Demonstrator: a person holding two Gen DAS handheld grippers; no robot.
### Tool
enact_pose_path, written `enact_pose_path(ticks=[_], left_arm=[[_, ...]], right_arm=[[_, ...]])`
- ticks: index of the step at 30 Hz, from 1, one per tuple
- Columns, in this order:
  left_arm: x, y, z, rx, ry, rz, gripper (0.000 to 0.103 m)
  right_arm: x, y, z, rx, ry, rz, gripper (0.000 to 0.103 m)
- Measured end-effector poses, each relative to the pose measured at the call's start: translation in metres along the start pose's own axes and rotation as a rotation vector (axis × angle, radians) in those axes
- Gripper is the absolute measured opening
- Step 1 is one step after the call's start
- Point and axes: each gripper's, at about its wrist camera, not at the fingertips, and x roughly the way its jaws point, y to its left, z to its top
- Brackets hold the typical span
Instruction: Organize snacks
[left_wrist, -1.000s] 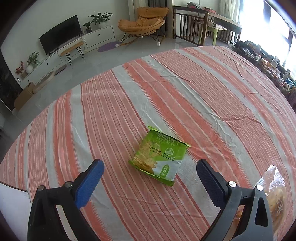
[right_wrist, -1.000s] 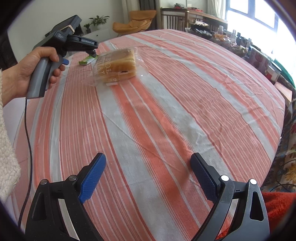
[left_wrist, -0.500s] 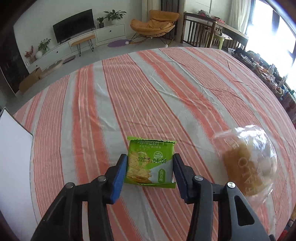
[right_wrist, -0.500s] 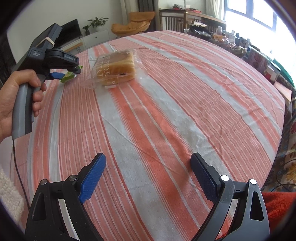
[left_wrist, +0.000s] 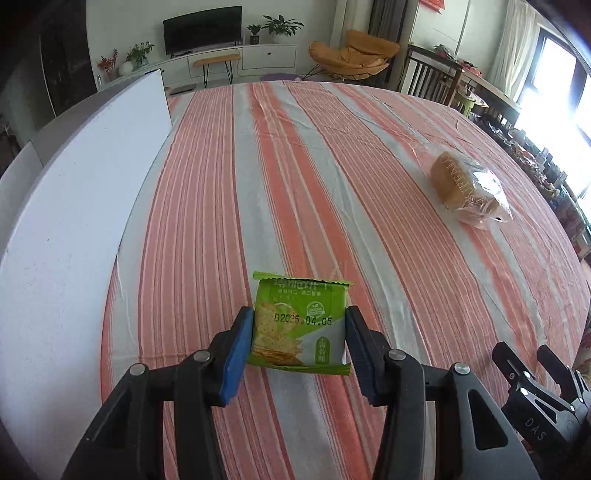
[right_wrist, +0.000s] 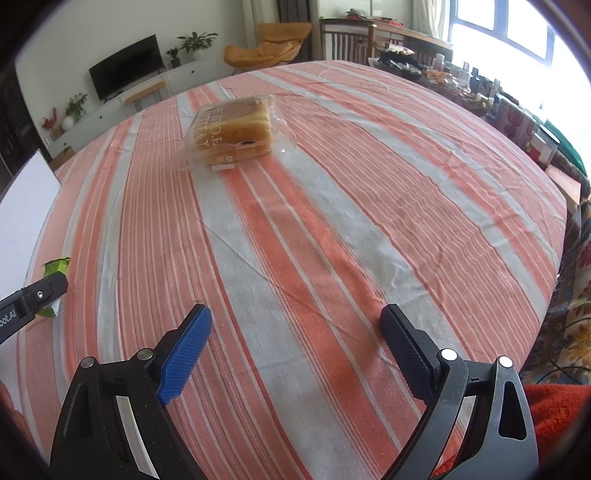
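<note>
The left hand-held gripper (left_wrist: 299, 332) is clamped on a green cracker packet (left_wrist: 300, 321), its two blue pads (left_wrist: 236, 354) pressing the packet's left and right sides so that the printed face with the date stamp "2025.04.05" is turned up toward the camera. The packet is held over the striped tablecloth (left_wrist: 229, 192) toward the near left part of the table, and whether its lower edge touches the cloth cannot be told from the left wrist view. In the right wrist view only a green sliver of the same packet (right_wrist: 55, 266) shows at the far left, behind the black body of the left tool. The right hand-held gripper (right_wrist: 295, 332) is spread wide with nothing between its fingers — only orange and grey stripes of the cloth (right_wrist: 332, 206) lie under the gap — and it sits near the table's near edge; its black frame also shows in the lower right corner of the left wrist view (left_wrist: 532, 376). Farther out, a bagged loaf of sliced bread (right_wrist: 231, 134) lies on the cloth well apart from both tools, toward the far side of the table, in a clear plastic wrapper; the left wrist view has it (left_wrist: 467, 190) off toward the right edge. A white board (left_wrist: 74, 206) stands along the table's left edge. Beyond the table are a television (left_wrist: 202, 28) on a low white cabinet and an orange chair (left_wrist: 354, 53).
</note>
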Motion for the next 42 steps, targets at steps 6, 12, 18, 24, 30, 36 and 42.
enact_pose_path(ticks=[6,12,18,24,30,36,42], left_arm=[[0.017,0.008,-0.008,0.034,-0.062,0.084,0.095],[0.023,0.013,-0.006,0.005,-0.065,0.092,0.103],[0.024,0.012,-0.006,0.005,-0.065,0.093,0.103],[0.024,0.012,-0.006,0.005,-0.065,0.093,0.103],[0.024,0.011,-0.006,0.005,-0.065,0.093,0.103],[0.024,0.012,-0.006,0.005,-0.065,0.093,0.103],[0.024,0.011,-0.006,0.005,-0.065,0.093,0.103]], right_arm=[[0.0,0.004,-0.002,-0.023,0.003,-0.021,0.095],[0.001,0.004,-0.002,-0.025,0.003,-0.022,0.095],[0.0,0.004,-0.002,-0.025,0.002,-0.022,0.096],[0.0,0.004,-0.002,-0.025,0.003,-0.022,0.097],[0.001,0.004,-0.002,-0.026,0.003,-0.022,0.097],[0.001,0.005,-0.002,-0.026,0.003,-0.022,0.097],[0.001,0.005,-0.002,-0.026,0.003,-0.022,0.097]])
